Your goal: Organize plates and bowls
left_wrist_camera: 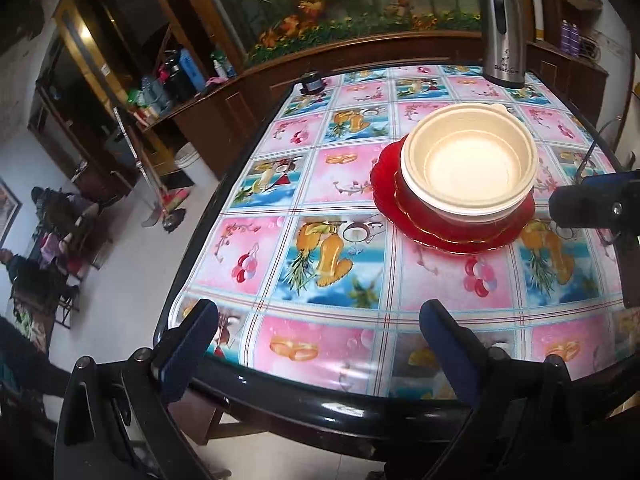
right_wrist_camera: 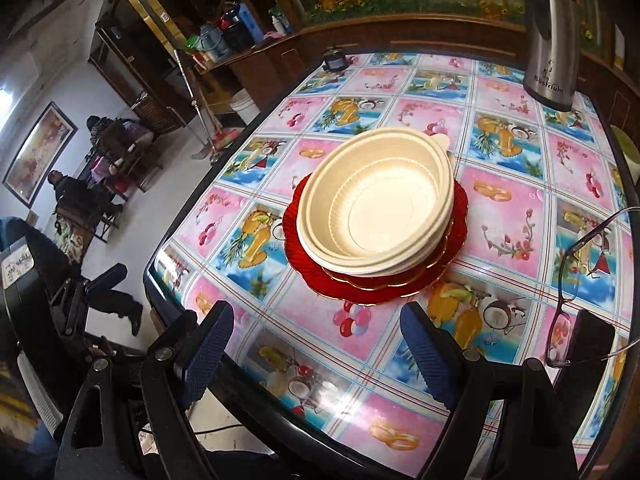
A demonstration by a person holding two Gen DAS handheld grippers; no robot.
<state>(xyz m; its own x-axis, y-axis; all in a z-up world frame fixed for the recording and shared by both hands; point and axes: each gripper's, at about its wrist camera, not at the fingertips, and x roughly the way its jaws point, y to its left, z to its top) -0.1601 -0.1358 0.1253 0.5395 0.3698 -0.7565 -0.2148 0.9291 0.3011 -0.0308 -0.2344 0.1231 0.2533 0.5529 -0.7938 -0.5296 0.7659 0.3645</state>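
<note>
Table (right_wrist_camera: 500, 216) w/ patterned cloth is carrying a red plate (right_wrist_camera: 304, 276) stack mid-table. Steel flask (right_wrist_camera: 550, 44) is standing beyond the plate; glasses (right_wrist_camera: 568, 280) are lying right of it.

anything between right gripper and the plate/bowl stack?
No. In the right wrist view only bare patterned tablecloth lies between the open right gripper and the red plate under the cream bowls. Eyeglasses sit off to the side.

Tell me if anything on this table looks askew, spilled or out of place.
Nothing spilled or broken. The cream bowls are nested on the red plates, but the stack sits off-centre, toward the plates' far side. A pair of eyeglasses lies by the table's right edge, apart from the dishes. Both grippers, left and right, are open and empty.
</note>
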